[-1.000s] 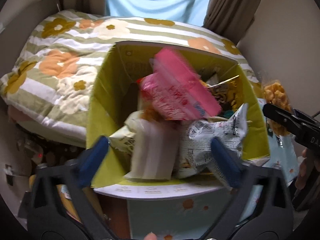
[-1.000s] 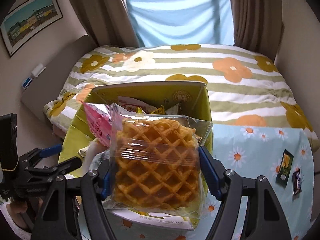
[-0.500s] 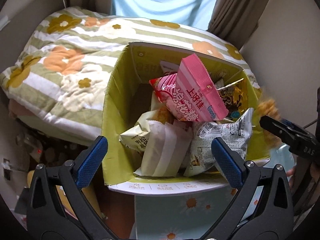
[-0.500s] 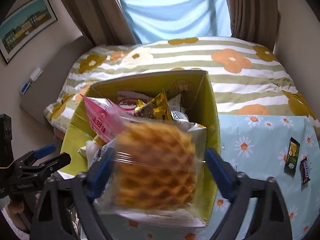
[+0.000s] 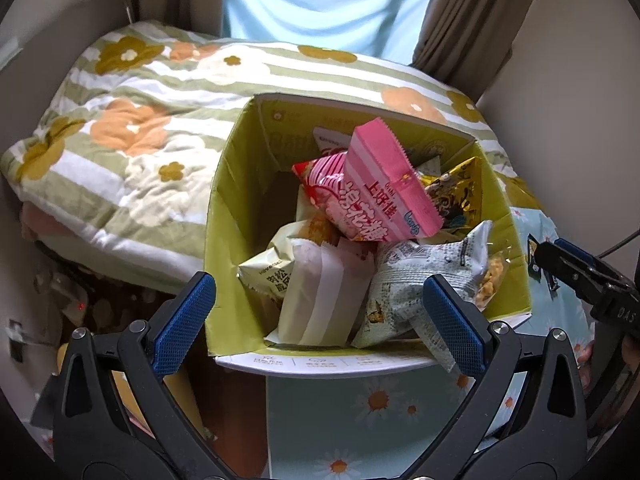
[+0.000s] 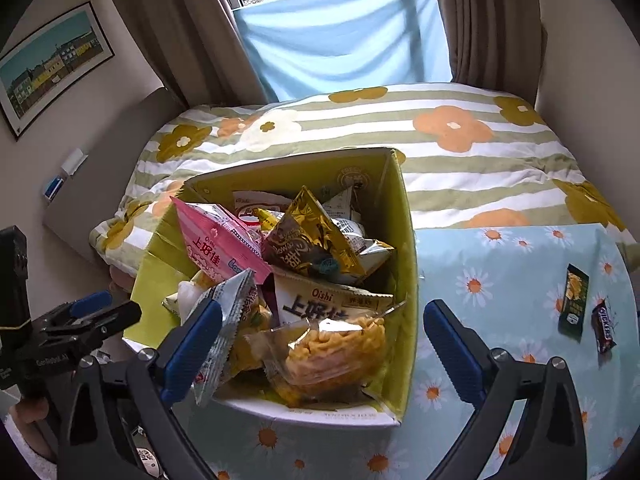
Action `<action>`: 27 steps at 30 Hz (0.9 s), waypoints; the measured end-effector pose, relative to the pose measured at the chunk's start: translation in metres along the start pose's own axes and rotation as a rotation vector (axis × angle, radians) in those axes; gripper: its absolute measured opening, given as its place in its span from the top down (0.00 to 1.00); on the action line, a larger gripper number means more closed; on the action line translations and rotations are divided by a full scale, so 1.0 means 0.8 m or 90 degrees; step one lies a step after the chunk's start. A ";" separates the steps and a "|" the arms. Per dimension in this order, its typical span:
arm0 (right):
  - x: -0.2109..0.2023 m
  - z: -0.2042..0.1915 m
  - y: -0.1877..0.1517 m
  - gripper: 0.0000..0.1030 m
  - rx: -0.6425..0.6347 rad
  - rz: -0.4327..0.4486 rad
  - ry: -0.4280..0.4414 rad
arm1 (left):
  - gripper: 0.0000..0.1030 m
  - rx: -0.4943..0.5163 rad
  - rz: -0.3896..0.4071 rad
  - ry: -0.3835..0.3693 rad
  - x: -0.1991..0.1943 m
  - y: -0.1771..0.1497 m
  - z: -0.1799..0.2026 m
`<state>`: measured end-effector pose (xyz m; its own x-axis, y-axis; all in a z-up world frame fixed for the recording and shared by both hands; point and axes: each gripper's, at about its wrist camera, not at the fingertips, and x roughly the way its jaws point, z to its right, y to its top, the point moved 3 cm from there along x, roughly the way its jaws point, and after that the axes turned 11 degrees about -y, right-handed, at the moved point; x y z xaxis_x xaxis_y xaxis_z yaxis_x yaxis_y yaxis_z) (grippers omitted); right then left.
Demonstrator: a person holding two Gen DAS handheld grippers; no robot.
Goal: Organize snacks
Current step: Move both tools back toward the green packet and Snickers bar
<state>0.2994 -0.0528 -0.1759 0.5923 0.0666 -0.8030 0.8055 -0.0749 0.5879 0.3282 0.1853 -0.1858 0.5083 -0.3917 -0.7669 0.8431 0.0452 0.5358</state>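
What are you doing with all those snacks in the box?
A person is tidying snacks into a yellow-green box, with a claw in each hand. The right claw has just been opening, and the waffle packet now lies in the box on top of the other packets, with nothing between the fingers. The left claw is open and empty, hovering over the box. Two small packets are still on the daisy tablecloth.
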 end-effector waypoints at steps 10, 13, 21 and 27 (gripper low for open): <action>-0.033 0.022 -0.009 0.02 0.000 0.015 -0.048 | 0.01 0.023 0.013 -0.020 -0.012 0.010 0.038; -0.041 0.039 -0.015 0.02 0.013 0.023 -0.052 | 0.01 0.035 0.014 -0.008 -0.008 0.008 0.058; -0.071 0.121 -0.032 0.02 0.034 0.054 -0.059 | 0.01 0.069 0.023 -0.005 0.004 -0.005 0.149; -0.094 0.211 -0.046 0.02 0.028 0.063 -0.089 | 0.01 0.113 0.035 -0.020 0.027 -0.023 0.253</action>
<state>0.2216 -0.2233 -0.1534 0.6569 -0.0822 -0.7495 0.7404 -0.1179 0.6618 0.2877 -0.0098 -0.1407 0.5447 -0.4223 -0.7245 0.7686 -0.0943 0.6328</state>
